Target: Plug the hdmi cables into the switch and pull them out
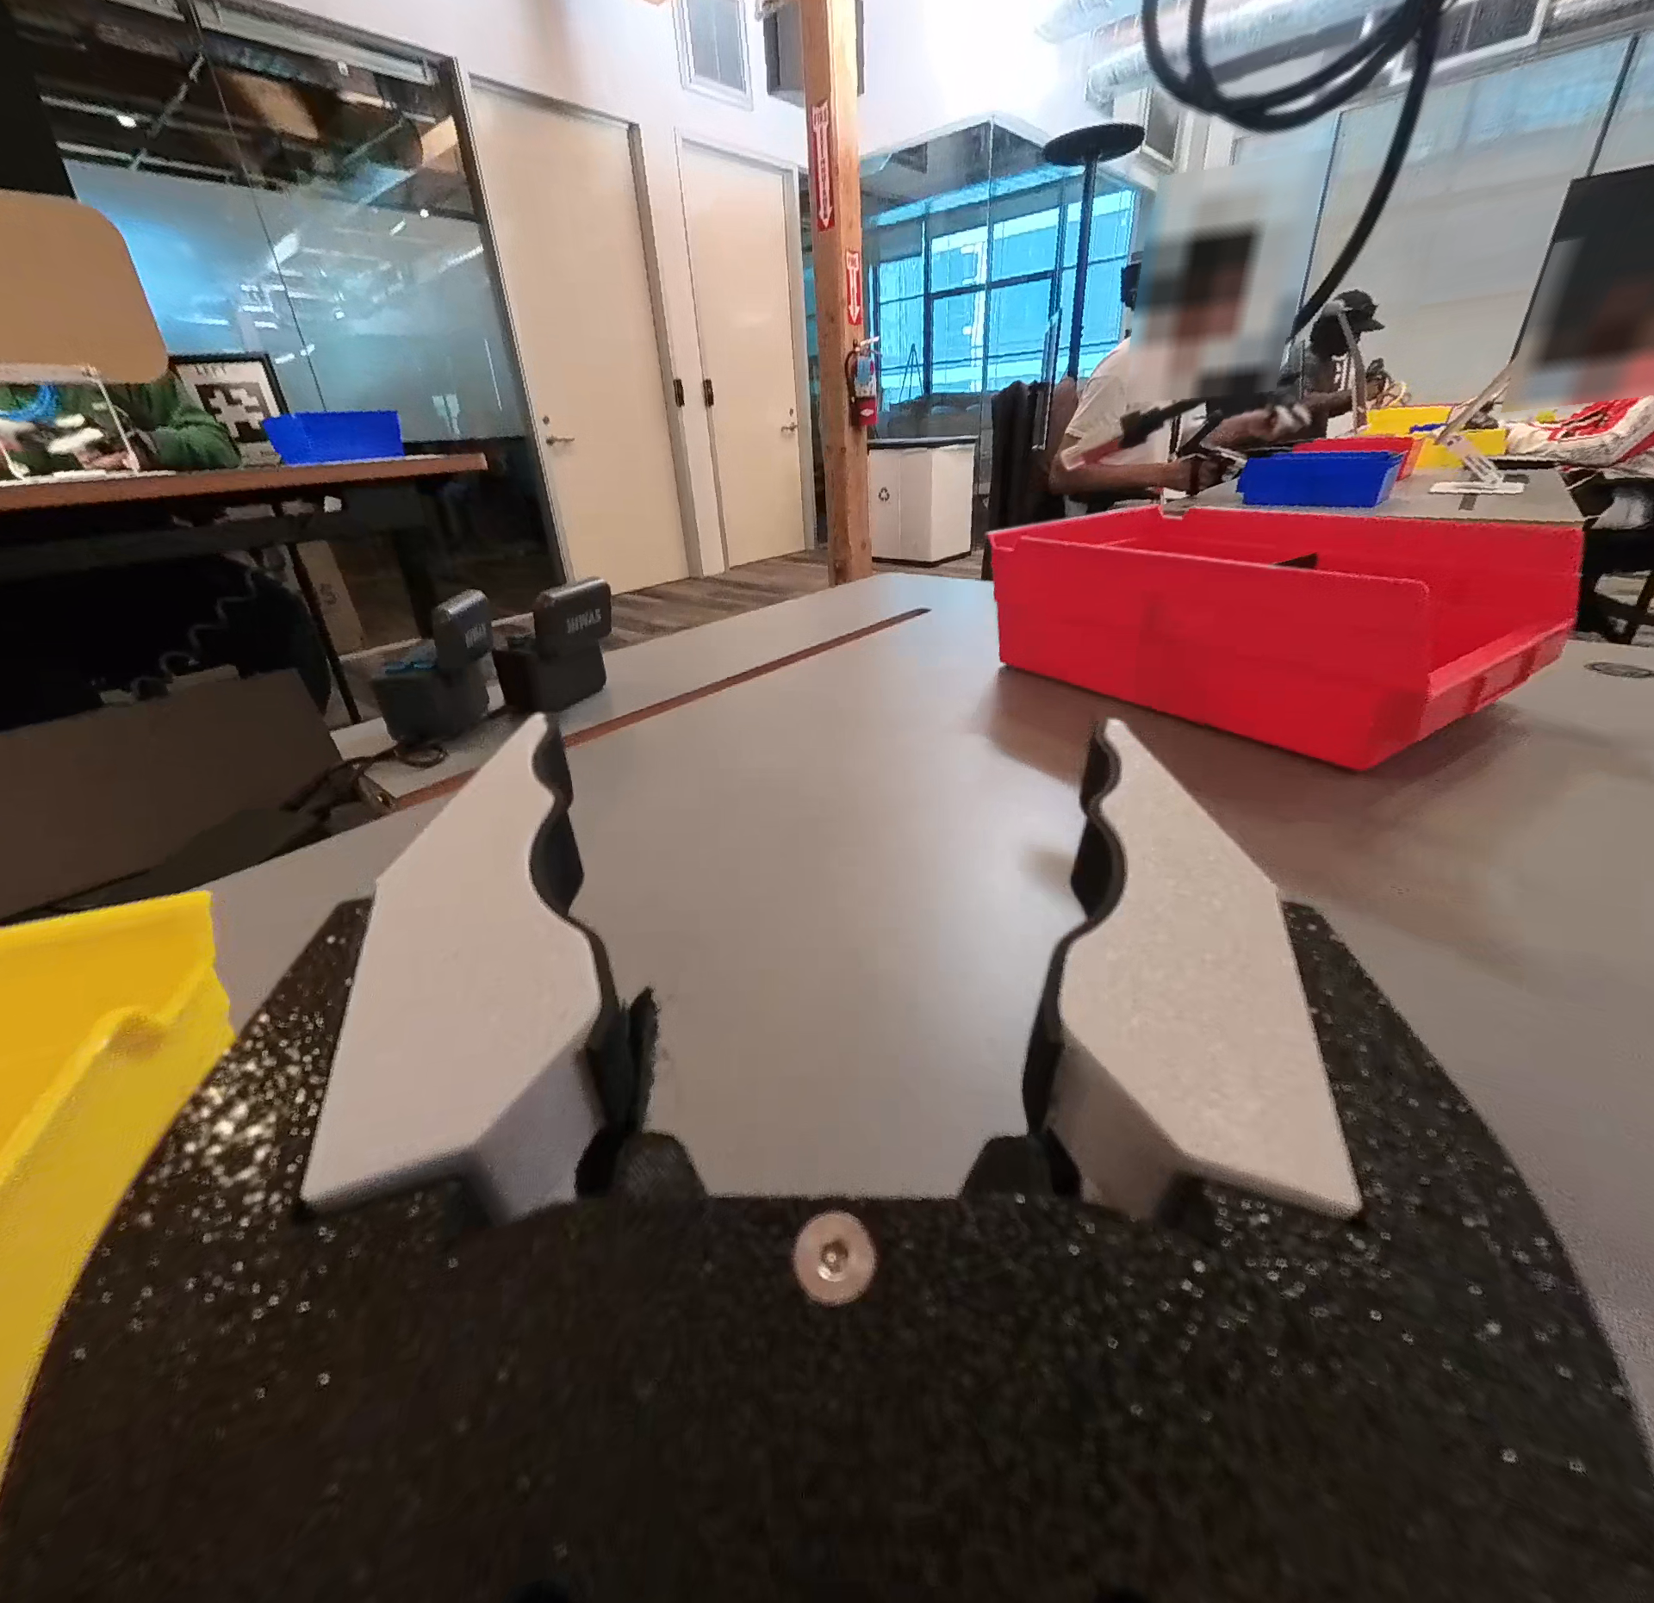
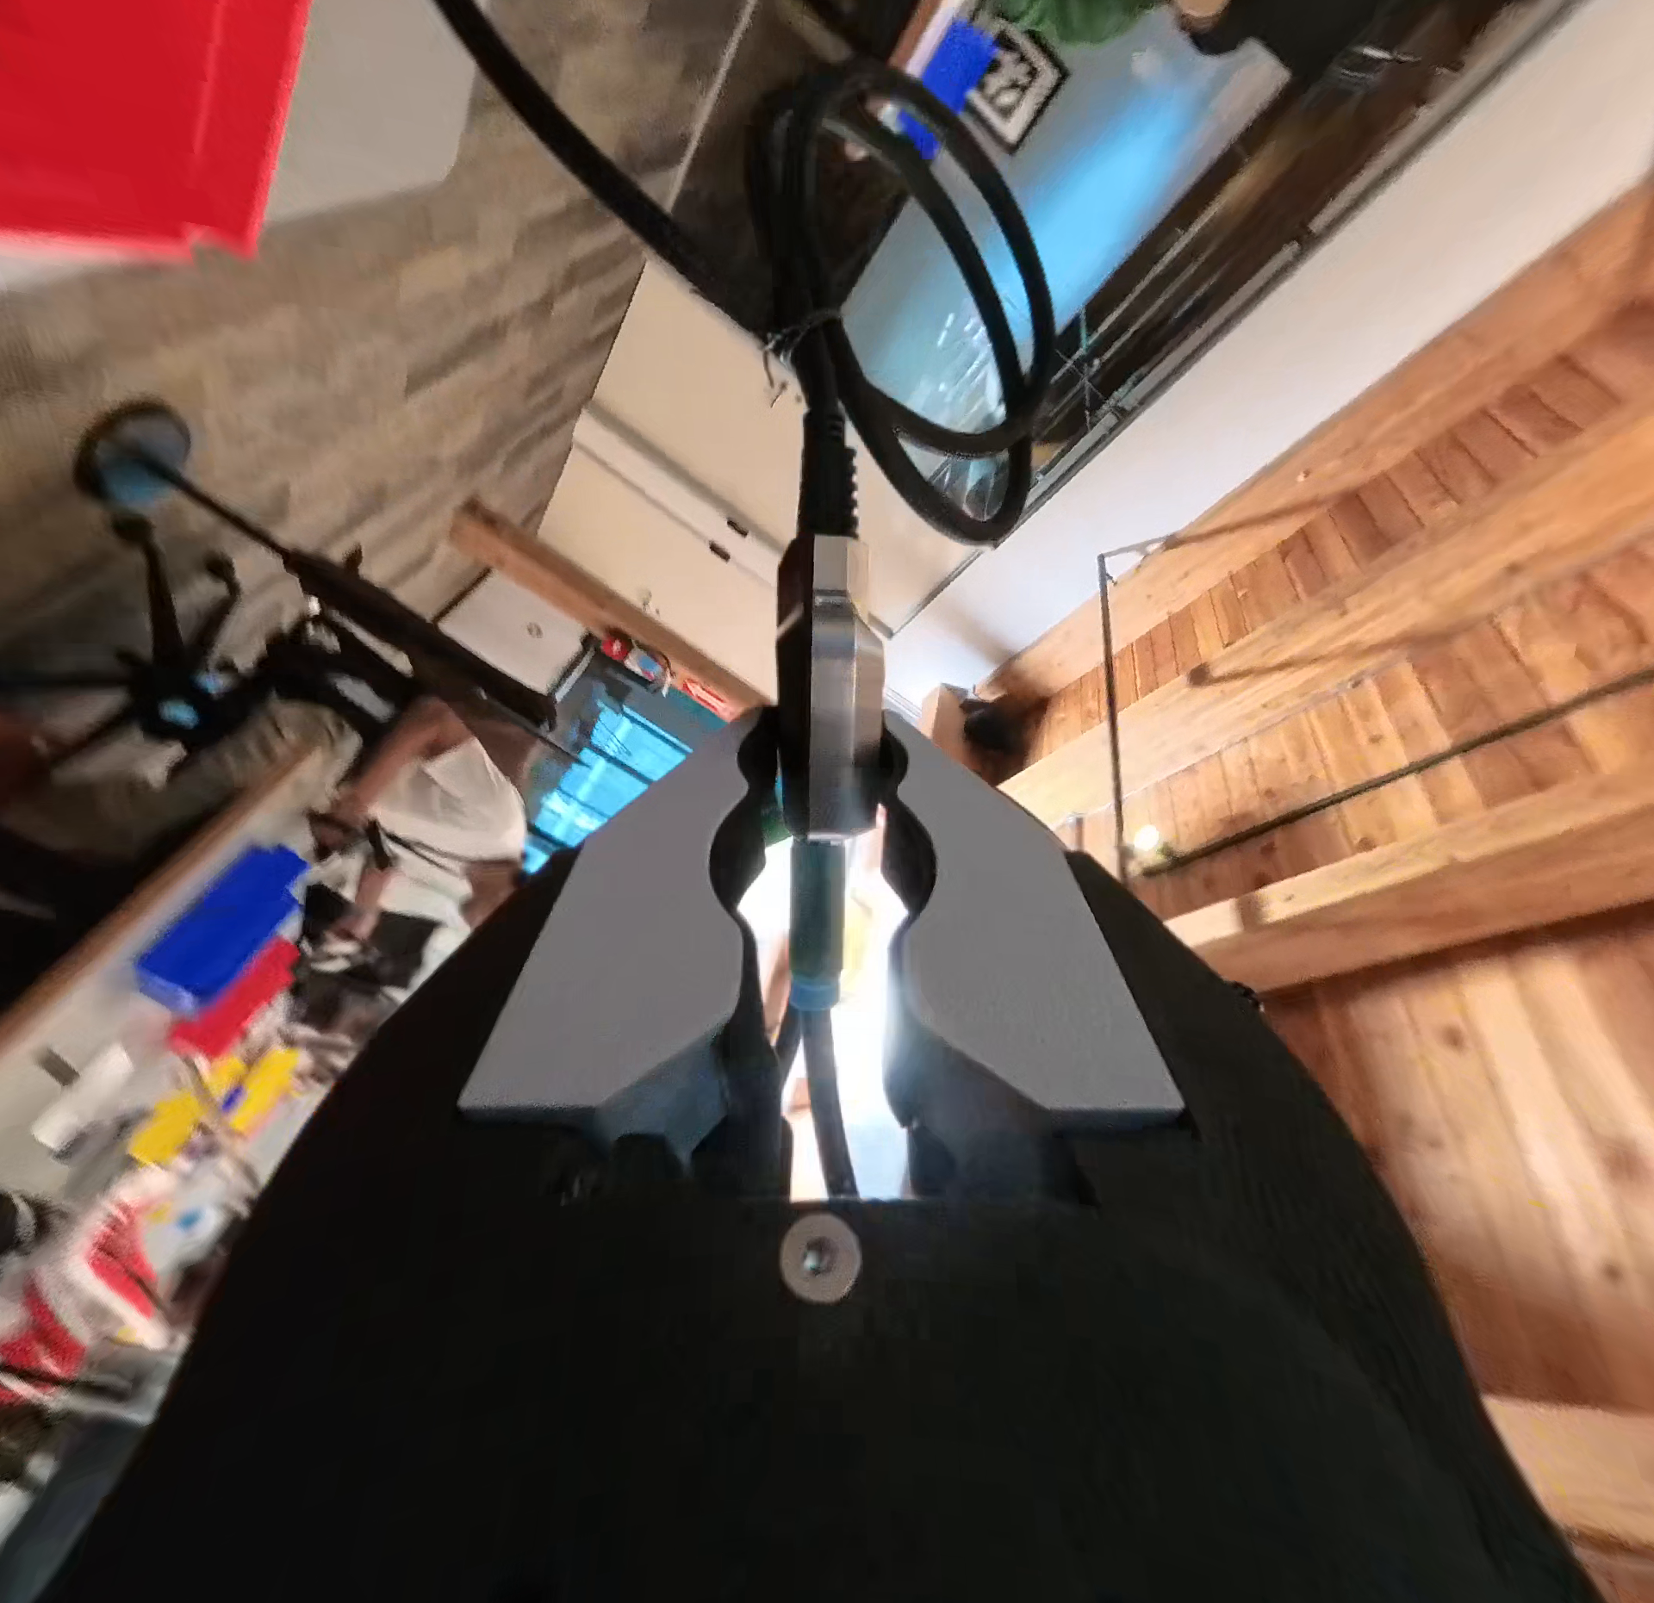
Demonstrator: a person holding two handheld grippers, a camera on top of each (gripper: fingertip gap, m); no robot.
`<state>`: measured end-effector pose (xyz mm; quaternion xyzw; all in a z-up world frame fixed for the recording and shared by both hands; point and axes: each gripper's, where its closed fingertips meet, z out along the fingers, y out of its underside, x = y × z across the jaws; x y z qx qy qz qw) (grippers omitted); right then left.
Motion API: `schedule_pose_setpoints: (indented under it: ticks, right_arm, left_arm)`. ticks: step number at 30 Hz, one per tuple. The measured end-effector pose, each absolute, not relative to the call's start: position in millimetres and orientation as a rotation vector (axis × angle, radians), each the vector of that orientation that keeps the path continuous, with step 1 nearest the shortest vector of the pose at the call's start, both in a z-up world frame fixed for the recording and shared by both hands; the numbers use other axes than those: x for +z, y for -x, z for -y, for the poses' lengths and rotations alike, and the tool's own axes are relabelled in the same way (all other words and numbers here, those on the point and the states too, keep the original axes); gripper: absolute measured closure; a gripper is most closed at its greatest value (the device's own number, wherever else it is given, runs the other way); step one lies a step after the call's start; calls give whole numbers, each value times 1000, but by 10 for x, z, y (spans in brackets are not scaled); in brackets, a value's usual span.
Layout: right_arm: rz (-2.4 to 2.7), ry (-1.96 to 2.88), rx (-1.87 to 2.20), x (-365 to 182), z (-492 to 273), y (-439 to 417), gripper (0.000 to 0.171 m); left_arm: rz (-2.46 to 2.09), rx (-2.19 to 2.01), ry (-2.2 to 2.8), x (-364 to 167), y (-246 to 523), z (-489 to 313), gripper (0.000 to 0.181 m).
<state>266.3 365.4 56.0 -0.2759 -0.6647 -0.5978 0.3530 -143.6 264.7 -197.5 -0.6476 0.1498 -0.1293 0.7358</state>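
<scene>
Left gripper (image 1: pixel 828 755) first: fingers spread wide, nothing between them, hanging low over the bare grey counter (image 1: pixel 805 889). Just off its left side, at the frame edge, sits a yellow bin (image 1: pixel 98 1050). Ahead and to the right on the counter, a red bin (image 1: pixel 1253 638) with a divider inside; it stands apart from the gripper. On the counter's far left edge, two dark chargers (image 1: pixel 510 665) stand side by side. Up at the top right of this view, black cable loops (image 1: pixel 1253 83) dangle in mid-air, well above the counter.

Over to the right gripper (image 2: pixel 823 746), and the view is tipped hard, ceiling timbers on one side, floor on the other. This gripper is clamped on a metal HDMI plug (image 2: pixel 828 710), pinching it near the fingertips. The plug runs lengthwise along the fingers, its ribbed black boot pointing away from the camera. From the boot the cable (image 2: pixel 976 307) curls into a tied coil just beyond the tips. A second dark connector (image 2: pixel 819 925) with a blue ring lies in line behind the plug, between the fingers, with its own lead running back toward the camera; whether the two are joined, hard to say. A thicker braided cable (image 2: pixel 555 128) crosses the upper left. A corner of the red bin (image 2: pixel 134 92) shows at top left, blurred.

Beyond, another counter holds blue, red and yellow bins (image 1: pixel 1316 477), with people seated at it.
</scene>
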Motion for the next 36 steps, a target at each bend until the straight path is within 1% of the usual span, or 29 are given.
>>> schedule_pose_setpoints:
  ticks: [3, 6, 12, 17, 21, 31, 36]
  right_arm:
    - [1892, 592, -1739, 391, -3997, -2712, 152]
    - [2113, 343, -1960, 95, -4344, -2707, 153]
    - [2415, 281, -1729, -758, -4752, -2401, 152]
    - [2525, 565, -1426, -1287, -4902, -2128, 152]
    - [2596, 798, -1290, -1584, -5033, -2092, 153]
    - [2640, 1313, -1202, -2144, -5304, -2418, 153]
    - [2626, 1372, -1212, -2221, -5367, -2454, 153]
  left_arm:
    - [-331, -284, 1447, -2050, 1422, -2679, 70]
    - [-343, -283, 1465, -2099, 1401, -2693, 71]
    - [-382, -287, 1472, -2135, 1335, -2694, 72]
    - [-395, -314, 1491, -2191, 1307, -2714, 74]
    - [-370, -356, 1505, -2218, 1327, -2732, 75]
    - [-391, -363, 1511, -2234, 1291, -2737, 78]
    - [-399, -361, 1511, -2236, 1279, -2735, 79]
